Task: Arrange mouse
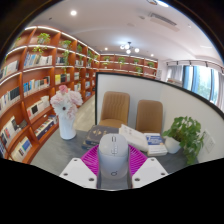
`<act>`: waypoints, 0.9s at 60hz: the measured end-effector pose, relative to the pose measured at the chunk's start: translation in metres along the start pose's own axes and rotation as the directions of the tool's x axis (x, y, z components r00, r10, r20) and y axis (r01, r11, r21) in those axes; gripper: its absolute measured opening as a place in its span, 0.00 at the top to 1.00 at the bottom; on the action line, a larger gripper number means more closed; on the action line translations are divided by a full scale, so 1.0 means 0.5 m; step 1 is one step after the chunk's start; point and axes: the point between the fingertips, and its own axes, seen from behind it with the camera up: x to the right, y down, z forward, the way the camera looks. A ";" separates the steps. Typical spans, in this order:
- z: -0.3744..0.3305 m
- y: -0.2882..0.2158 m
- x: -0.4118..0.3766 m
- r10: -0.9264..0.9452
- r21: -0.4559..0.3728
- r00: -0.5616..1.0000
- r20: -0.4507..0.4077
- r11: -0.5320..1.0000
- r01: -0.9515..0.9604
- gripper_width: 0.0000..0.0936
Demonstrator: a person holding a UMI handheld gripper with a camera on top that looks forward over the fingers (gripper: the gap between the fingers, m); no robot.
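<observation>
Mouse (113, 152) sits between the fingers of the gripper (113, 168), and both purple pads (92, 158) seem to press its sides, so it is clamped. It looks light, stiff, smooth, maybe slippery; the sides are the best hold. Its long axis points forward, toward the chairs (132, 112).
</observation>
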 end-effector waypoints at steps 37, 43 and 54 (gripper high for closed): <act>0.050 0.526 0.555 0.087 -0.363 0.991 -0.104 0.924 -0.119 0.63; 0.069 0.589 0.538 0.095 -0.403 0.991 -0.089 0.907 -0.123 0.61; 0.082 0.626 0.523 0.148 -0.386 0.984 -0.095 0.906 -0.174 0.54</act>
